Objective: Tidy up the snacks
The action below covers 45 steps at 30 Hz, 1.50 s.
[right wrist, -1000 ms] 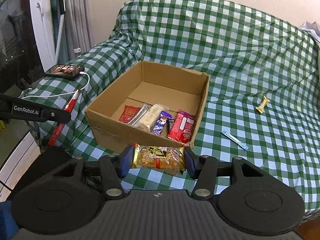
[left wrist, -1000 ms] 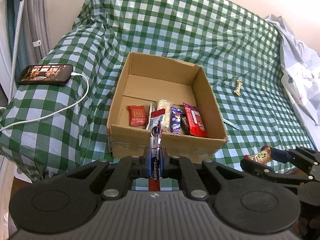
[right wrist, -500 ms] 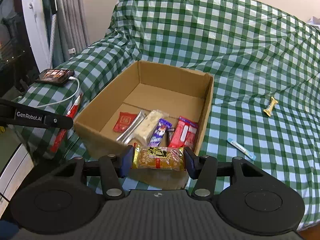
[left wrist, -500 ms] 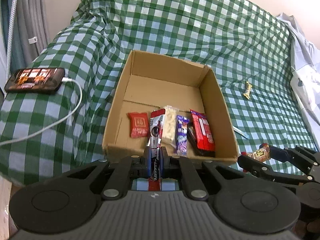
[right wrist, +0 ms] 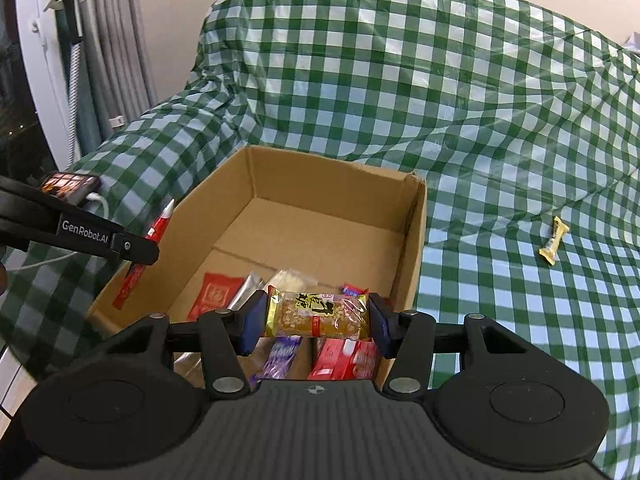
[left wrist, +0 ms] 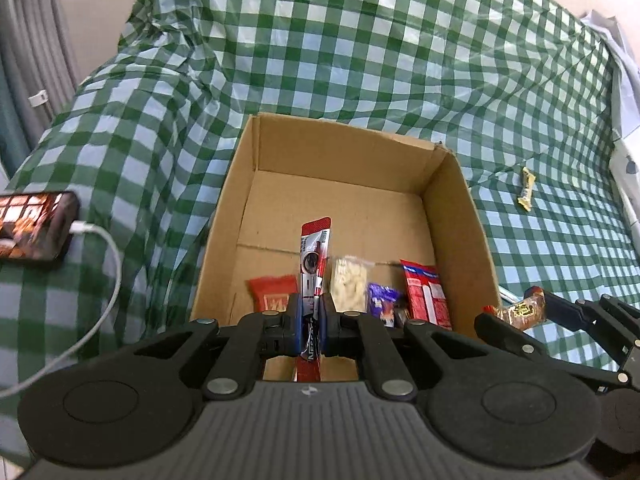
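Observation:
An open cardboard box (left wrist: 452,184) (right wrist: 412,240) sits on a green checked cloth. Several snacks lie along its near side, among them a red packet (left wrist: 274,298) and a red bar (left wrist: 424,294). My left gripper (left wrist: 311,322) is shut on a red stick sachet (left wrist: 314,256) that stands upright over the box's near edge. My right gripper (right wrist: 316,322) is shut on a golden peanut snack bar (right wrist: 316,314), held crosswise above the near right part of the box. It also shows in the left wrist view (left wrist: 520,312).
A small gold-wrapped candy (left wrist: 526,192) (right wrist: 554,240) lies on the cloth right of the box. A phone (left wrist: 34,224) with a white cable (left wrist: 112,264) lies on the left. White bedding (left wrist: 624,92) is at the far right. Grey curtains (right wrist: 100,60) hang at the left.
Both grippers have moved forward and higher over the box with their snacks still held. The box looks nearer and is seen more from above.

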Each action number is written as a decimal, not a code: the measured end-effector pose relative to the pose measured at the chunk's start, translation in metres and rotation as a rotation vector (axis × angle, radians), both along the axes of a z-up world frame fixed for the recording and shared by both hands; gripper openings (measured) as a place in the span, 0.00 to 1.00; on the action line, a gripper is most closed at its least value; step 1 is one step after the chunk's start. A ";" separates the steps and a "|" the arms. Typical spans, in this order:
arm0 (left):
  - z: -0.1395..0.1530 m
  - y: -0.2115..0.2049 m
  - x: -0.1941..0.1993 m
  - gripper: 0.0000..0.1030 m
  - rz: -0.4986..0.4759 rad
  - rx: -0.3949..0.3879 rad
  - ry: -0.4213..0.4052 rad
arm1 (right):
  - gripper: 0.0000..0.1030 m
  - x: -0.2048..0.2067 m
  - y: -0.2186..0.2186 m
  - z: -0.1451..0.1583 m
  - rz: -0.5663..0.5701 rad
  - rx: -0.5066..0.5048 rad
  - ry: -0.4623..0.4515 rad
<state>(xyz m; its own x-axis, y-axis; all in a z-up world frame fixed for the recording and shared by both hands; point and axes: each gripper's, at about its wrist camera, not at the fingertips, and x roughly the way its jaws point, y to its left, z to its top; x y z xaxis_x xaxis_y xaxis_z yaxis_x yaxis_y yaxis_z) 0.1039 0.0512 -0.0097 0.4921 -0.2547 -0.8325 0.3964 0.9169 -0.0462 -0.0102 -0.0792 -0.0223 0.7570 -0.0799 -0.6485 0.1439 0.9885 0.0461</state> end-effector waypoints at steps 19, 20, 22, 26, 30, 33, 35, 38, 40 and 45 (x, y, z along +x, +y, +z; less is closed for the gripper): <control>-0.048 -0.032 0.043 0.89 -0.002 0.126 0.013 | 0.67 0.058 -0.026 -0.040 0.007 0.041 0.051; -0.045 -0.031 0.043 1.00 0.011 0.130 0.004 | 0.81 0.059 -0.026 -0.039 0.009 0.042 0.048; -0.038 -0.026 0.038 1.00 0.021 0.103 -0.024 | 0.91 0.058 -0.024 -0.035 0.001 0.019 0.036; -0.034 -0.021 0.028 1.00 0.008 0.128 0.003 | 0.93 0.049 -0.021 -0.032 0.001 0.000 0.049; -0.026 -0.009 -0.003 1.00 0.006 0.147 0.001 | 0.94 0.026 -0.014 -0.028 -0.005 0.022 0.079; -0.023 0.003 -0.032 1.00 -0.002 0.155 0.025 | 0.95 0.004 -0.005 -0.023 -0.023 0.041 0.091; -0.021 0.012 -0.053 1.00 0.002 0.160 0.031 | 0.96 -0.012 0.003 -0.019 -0.036 0.059 0.102; -0.013 0.028 -0.079 1.00 0.038 0.155 0.023 | 0.98 -0.034 0.020 -0.012 -0.032 0.050 0.108; -0.007 0.036 -0.095 1.00 0.052 0.154 -0.003 | 0.99 -0.050 0.031 -0.006 -0.024 0.034 0.096; 0.006 0.048 -0.129 1.00 0.058 0.167 -0.057 | 0.99 -0.081 0.056 0.009 0.003 0.015 0.068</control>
